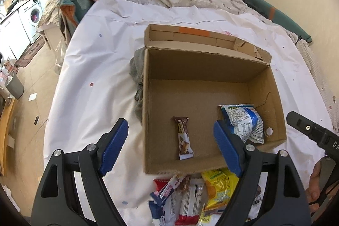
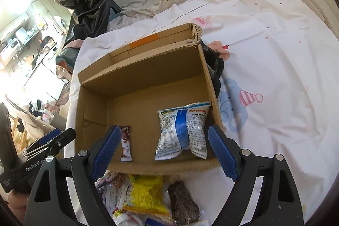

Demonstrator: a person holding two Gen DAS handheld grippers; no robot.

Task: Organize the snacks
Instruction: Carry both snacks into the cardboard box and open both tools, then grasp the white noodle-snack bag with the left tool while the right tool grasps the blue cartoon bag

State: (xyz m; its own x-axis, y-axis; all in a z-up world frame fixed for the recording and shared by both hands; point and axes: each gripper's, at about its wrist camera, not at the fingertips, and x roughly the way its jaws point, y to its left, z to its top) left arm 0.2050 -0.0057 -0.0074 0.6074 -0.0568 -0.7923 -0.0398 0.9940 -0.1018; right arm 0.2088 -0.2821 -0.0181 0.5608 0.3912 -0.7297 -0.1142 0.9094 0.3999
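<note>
White patterned bedding covers a bed in a cluttered room, and on it stands an open brown cardboard box with its flaps up.

Left wrist view: the left hand-held gripper hangs above the box's near wall with its blue-padded fingers spread wide and nothing between them. Inside the box lie a slim brown-and-white chocolate bar wrapper, long axis running away from the camera, and a white-and-blue crinkled snack pouch in the right-hand corner. A heap of loose snack packets, among them a yellow foil bag, lies on the bedding just outside the near wall, below and slightly right of this gripper.

Right wrist view: the right hand-held gripper is likewise released and empty, its fingers straddling the near wall of the box. The pouch and the bar lie on the box floor beyond its tips. The heap lies directly beneath it, the yellow bag beside a dark textured rectangular packet whose long axis runs roughly fore and aft.

Judging by position, the right gripper is nearer the dark packet, the left nearer the red-and-white wrappers; either must drop back toward the camera and down, then carry forward over the wall.
</note>
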